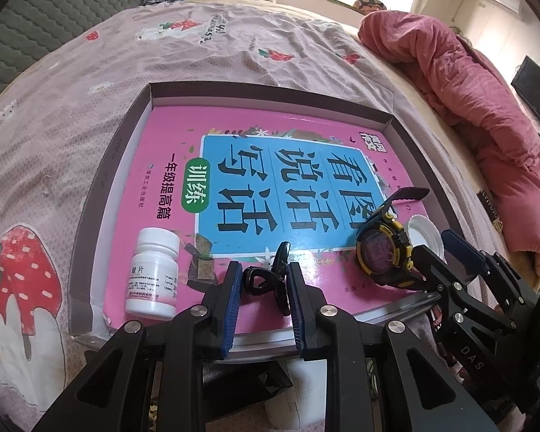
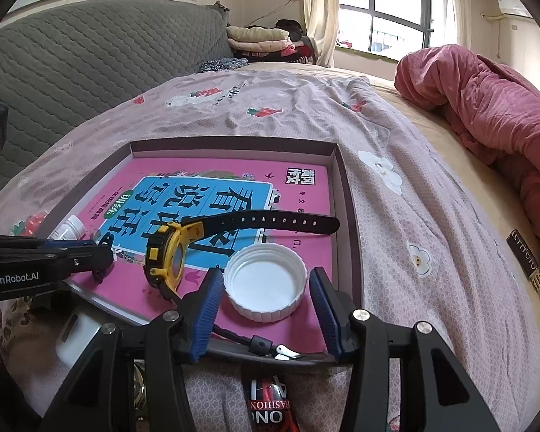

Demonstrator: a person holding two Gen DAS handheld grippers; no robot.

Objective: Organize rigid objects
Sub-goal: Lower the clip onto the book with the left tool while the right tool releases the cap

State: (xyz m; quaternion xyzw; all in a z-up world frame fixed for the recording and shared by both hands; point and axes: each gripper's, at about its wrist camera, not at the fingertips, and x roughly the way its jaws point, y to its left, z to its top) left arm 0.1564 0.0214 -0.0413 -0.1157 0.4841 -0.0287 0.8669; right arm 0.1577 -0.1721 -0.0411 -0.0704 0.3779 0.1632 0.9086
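A shallow cardboard tray (image 1: 100,187) on the bed holds a pink book (image 1: 169,136). On the book lie a white pill bottle (image 1: 153,273), a black hair clip (image 1: 266,280), a yellow and black watch (image 1: 383,252) and a white cap (image 1: 424,234). My left gripper (image 1: 262,280) is open around the hair clip, fingers apart from it. My right gripper (image 2: 264,295) is open around the white cap (image 2: 264,293), with gaps on both sides. The watch (image 2: 169,255) lies left of the cap. The bottle (image 2: 68,228) is partly hidden behind the left gripper.
The tray's rim (image 2: 345,194) stands just right of the cap. A pink quilt (image 2: 486,115) lies at the right of the bed. A grey padded headboard (image 2: 90,50) is at the back left. A white object (image 2: 77,338) and a red printed item (image 2: 270,403) lie before the tray.
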